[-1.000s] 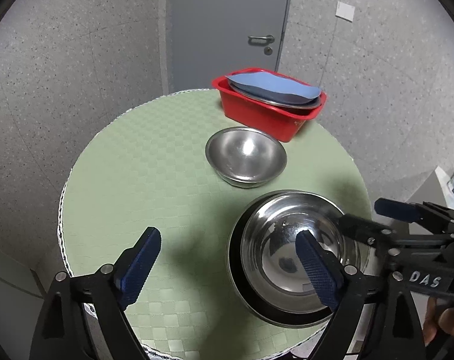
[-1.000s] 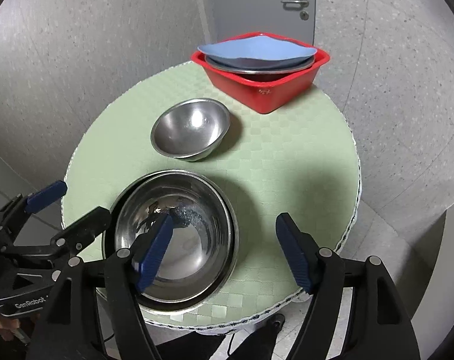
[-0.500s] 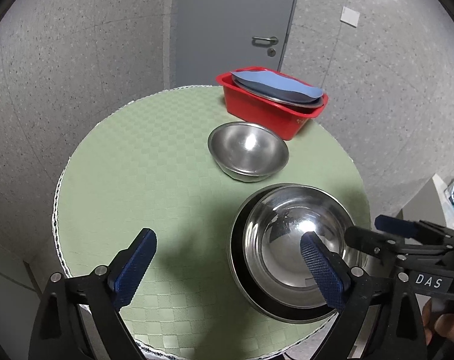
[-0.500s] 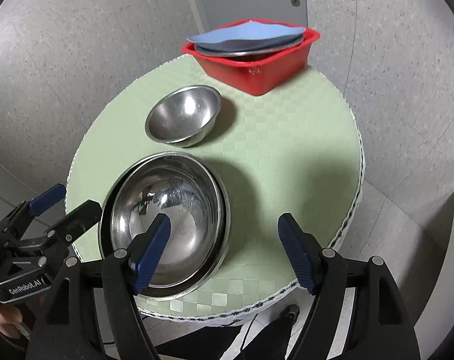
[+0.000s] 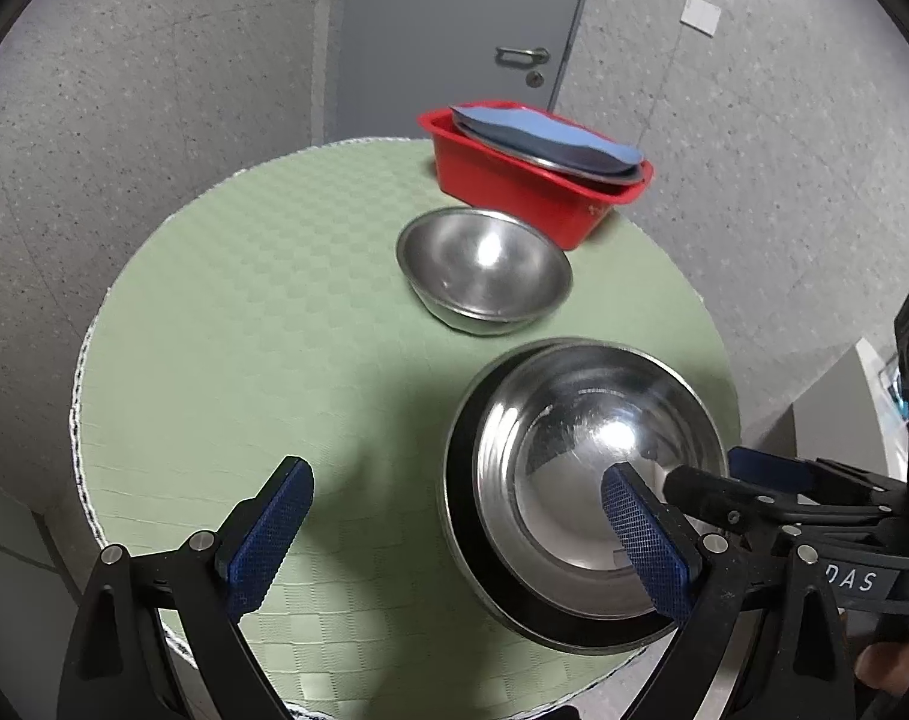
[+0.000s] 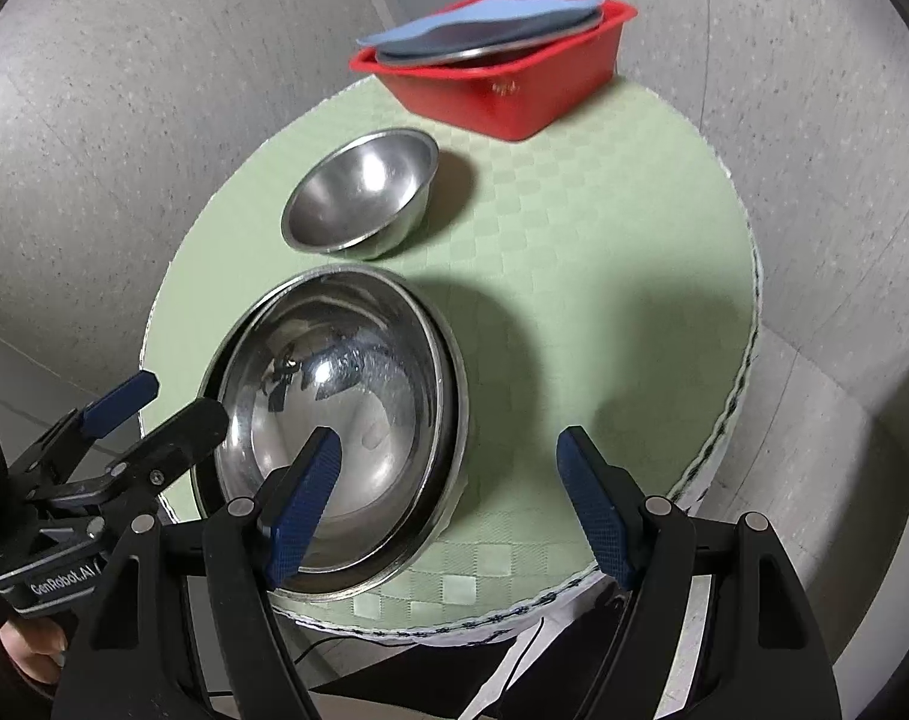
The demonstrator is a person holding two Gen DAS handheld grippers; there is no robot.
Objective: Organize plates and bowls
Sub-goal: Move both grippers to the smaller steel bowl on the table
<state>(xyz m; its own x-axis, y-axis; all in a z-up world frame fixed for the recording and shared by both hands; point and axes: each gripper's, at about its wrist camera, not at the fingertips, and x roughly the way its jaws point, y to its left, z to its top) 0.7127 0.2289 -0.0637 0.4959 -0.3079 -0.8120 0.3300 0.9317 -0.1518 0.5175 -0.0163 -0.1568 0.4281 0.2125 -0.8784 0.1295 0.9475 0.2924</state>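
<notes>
Left wrist view: left tongs wide, nothing gripped, one pad over the big steel bowl nested in a dark-rimmed bowl at the counter near edge. Beyond it, small steel bowl; farther, red tub holding blue plate. Right tongs moderately wide, empty, straddling the big bowl's rim.

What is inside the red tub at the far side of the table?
The red tub holds a metal plate with a blue plate on top; anything beneath them is covered.
</notes>
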